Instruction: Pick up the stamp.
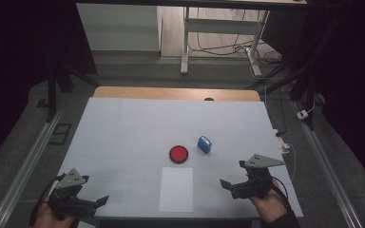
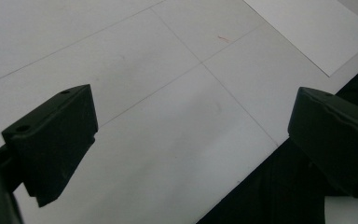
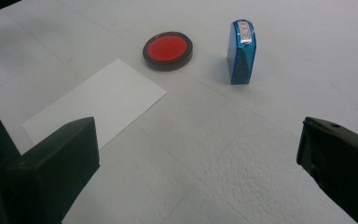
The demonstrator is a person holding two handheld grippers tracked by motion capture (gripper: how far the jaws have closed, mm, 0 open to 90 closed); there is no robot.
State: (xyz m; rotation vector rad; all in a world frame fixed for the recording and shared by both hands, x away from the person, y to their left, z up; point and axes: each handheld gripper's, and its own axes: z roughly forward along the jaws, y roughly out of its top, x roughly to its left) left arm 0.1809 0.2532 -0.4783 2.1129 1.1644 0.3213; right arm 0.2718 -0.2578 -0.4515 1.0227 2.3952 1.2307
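The blue stamp (image 1: 204, 144) is standing upright near the middle of the tabletop (image 1: 123, 128), a little right of centre, and in the right gripper view it (image 3: 241, 52) is showing a white label on its top. Just to its left, apart from it, the round red ink pad (image 1: 178, 154) in its black rim is lying flat. Nearer the person, a white sheet of paper (image 1: 176, 189) is lying flat with its far edge close to the pad but not touching it. The right gripper (image 1: 234, 178) is hovering near the right near edge of the tabletop, held in a hand (image 1: 267, 205), with its jaws standing wide apart and nothing between them; the stamp and pad are lying well ahead of it. The left gripper (image 1: 96, 203) is hanging over the left near corner, its jaws also spread wide and holding nothing, with bare tabletop below it and a corner of the paper off to its right.
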